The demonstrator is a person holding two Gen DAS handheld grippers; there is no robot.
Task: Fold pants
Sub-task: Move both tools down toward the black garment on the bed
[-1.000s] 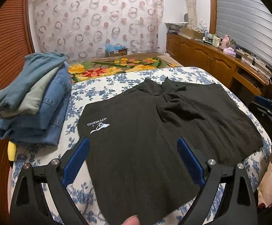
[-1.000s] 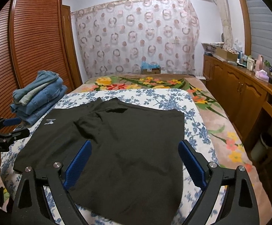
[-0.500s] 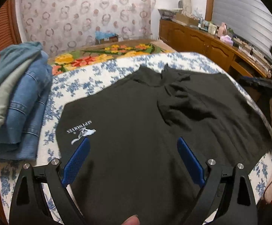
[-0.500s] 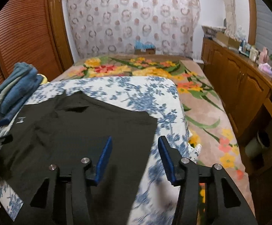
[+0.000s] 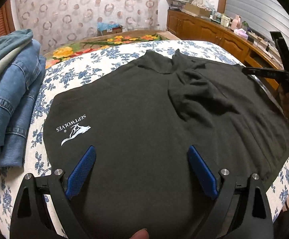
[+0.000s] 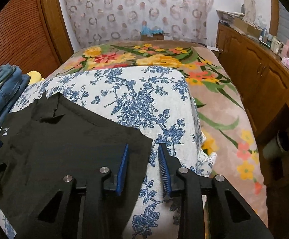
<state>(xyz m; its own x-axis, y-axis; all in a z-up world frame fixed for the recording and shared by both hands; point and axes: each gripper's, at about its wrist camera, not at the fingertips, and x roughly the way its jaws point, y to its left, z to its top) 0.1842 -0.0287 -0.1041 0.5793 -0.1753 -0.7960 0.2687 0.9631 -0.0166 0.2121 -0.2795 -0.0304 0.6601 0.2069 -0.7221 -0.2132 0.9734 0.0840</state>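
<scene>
- The pants [image 5: 144, 123] fill mid-frame, spread flat on our bed [image 5: 112, 57].
- Our right gripper [image 6: 142, 147] has narrowed and shifted to their right corner, not yet clamped: a grab seems next.
- Our left gripper [image 5: 141, 155] stays wide apart over them; jeans [image 5: 12, 91] upper left.

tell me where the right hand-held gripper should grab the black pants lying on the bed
Grip the black fabric pants at their near right corner, coming in from the right edge: the corner lies flat and free on the blue floral bedspread, straddled by the open right hand-held gripper.
</scene>
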